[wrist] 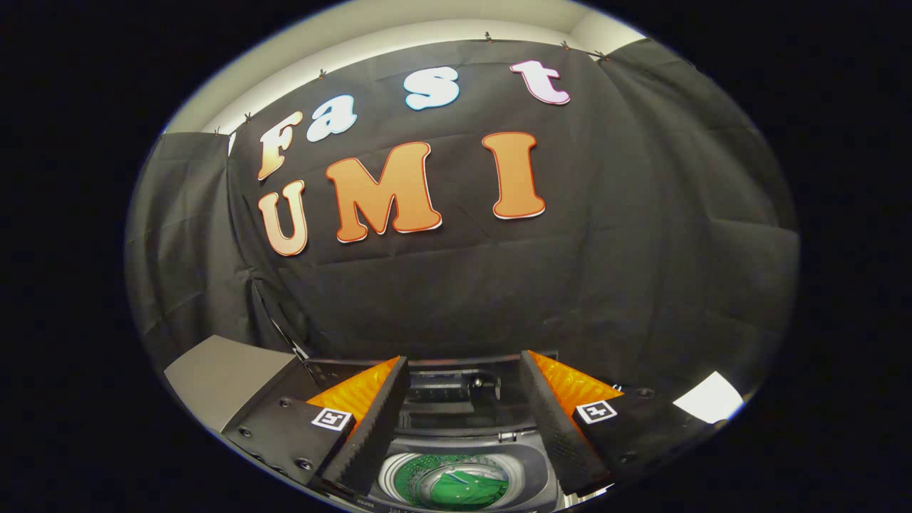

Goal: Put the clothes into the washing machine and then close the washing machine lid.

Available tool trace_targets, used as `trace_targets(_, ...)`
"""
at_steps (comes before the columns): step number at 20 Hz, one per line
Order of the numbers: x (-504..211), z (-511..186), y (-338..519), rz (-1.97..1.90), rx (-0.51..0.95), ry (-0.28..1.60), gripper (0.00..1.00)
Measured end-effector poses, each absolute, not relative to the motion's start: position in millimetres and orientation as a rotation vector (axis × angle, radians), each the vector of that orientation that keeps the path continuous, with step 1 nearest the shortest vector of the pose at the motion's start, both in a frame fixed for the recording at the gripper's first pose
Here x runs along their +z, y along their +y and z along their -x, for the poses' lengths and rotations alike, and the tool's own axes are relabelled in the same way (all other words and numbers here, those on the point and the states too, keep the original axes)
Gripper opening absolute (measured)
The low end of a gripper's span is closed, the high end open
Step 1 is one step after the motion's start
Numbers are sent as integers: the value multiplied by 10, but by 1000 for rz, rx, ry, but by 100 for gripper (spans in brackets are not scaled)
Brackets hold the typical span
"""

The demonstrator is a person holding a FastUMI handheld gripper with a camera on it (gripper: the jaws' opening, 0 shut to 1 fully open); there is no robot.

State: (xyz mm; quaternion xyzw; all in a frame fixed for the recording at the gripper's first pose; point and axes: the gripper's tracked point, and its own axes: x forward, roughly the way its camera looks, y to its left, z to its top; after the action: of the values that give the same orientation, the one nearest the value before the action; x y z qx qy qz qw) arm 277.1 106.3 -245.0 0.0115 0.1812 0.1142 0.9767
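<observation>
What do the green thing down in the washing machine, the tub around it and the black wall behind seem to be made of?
The green thing, between the open tongs, looks like soft matte cloth: it lies crumpled in folds. The tub around it has a pale glossy rim, probably plastic, though metal cannot be ruled out. The wall is thin black fabric, matte, hanging in creases and pinned along its top.

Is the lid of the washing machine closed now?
No: the drum lies open below the open tool, with green clothes inside.
</observation>
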Motion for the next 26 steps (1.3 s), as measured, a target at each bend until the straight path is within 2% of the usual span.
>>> trace_targets(6, -2519, -3469, 1411, 2, 257, 408, 99)
trace_targets(15, -3360, -4152, 1748, 55, 243, 570, 99)
trace_targets(21, -3831, -4234, 1613, 54, 176, 666, 99)
trace_targets(26, -3710, -4101, 1611, 57, 185, 591, 99)
